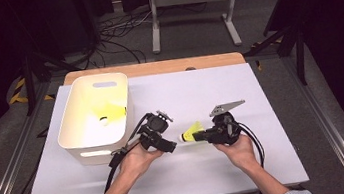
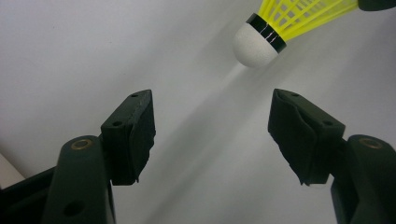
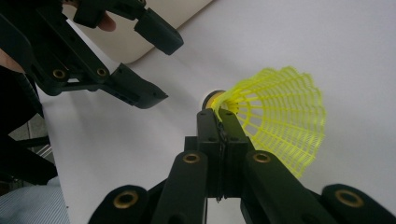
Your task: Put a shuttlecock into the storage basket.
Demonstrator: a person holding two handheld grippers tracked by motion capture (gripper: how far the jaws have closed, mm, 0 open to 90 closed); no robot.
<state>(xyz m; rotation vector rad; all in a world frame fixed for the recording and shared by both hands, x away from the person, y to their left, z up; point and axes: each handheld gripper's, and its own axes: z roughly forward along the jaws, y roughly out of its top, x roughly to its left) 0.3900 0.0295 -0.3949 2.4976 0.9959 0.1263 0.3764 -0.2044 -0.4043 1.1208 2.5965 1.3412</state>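
While the right gripper (image 3: 219, 119) is clamped on the edge of the yellow shuttlecock (image 3: 280, 121), pinching a thin fold of its mesh skirt with jaws together, the left gripper (image 2: 212, 135) waits with jaws wide apart and nothing between them. In the left gripper view the shuttlecock's white cork (image 2: 254, 44) hangs just beyond the far right jaw, above the white table (image 2: 116, 51). In the high view the shuttlecock (image 1: 192, 132) sits between the two grippers, near the table's middle, its cork pointing left toward the left gripper (image 1: 171, 145). To the far left stands a white bin (image 1: 77, 139) with more yellow inside. I judge the shuttlecock very light; the skirt is springy plastic lattice that bends and may crease under a hard squeeze, so the firm rounded cork or the black-banded collar is the safer hold, though the cork's smooth dome could slip from flat pads
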